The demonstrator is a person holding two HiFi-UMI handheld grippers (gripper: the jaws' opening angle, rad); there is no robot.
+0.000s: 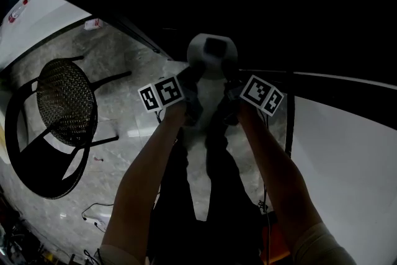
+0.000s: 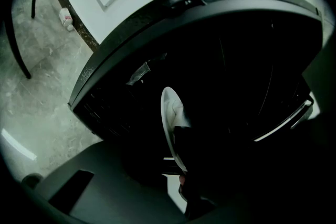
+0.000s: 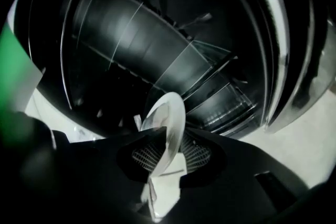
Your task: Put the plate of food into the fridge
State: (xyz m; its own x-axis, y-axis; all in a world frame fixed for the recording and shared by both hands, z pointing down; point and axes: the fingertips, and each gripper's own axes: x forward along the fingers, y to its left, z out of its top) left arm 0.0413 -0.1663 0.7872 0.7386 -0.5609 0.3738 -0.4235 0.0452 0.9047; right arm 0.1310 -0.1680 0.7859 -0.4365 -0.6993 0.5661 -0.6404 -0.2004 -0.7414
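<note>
**Item: plate** [image 1: 211,54], white and round, with food on it. It is at the upper centre of the head view, held in the air at the dark mouth of the fridge [image 3: 131,34] and not yet set on a shelf. In both gripper views it shows edge-on.

**Food:** a pale mass on the plate's face. We cannot tell what kind.

**Left gripper** [image 1: 191,80]: clamped on the plate's rim, left of centre in the head view.

**Right gripper** [image 3: 167,156]: its meshed pads are closed on the opposite rim.

**Handling, as we judge it:**
- The plate is stiff, smooth and breakable, and probably of moderate weight.
- A glazed rim may slide in the pads.
- The food lies loose and will shift if the plate tips.
- We would hold only at the rim, on two opposite sides, as it is held now.
- We would keep the plate level.

**Surroundings:** a chair [image 1: 65,102] at the left of the head view, standing on a marbled floor [image 1: 124,53].
</note>
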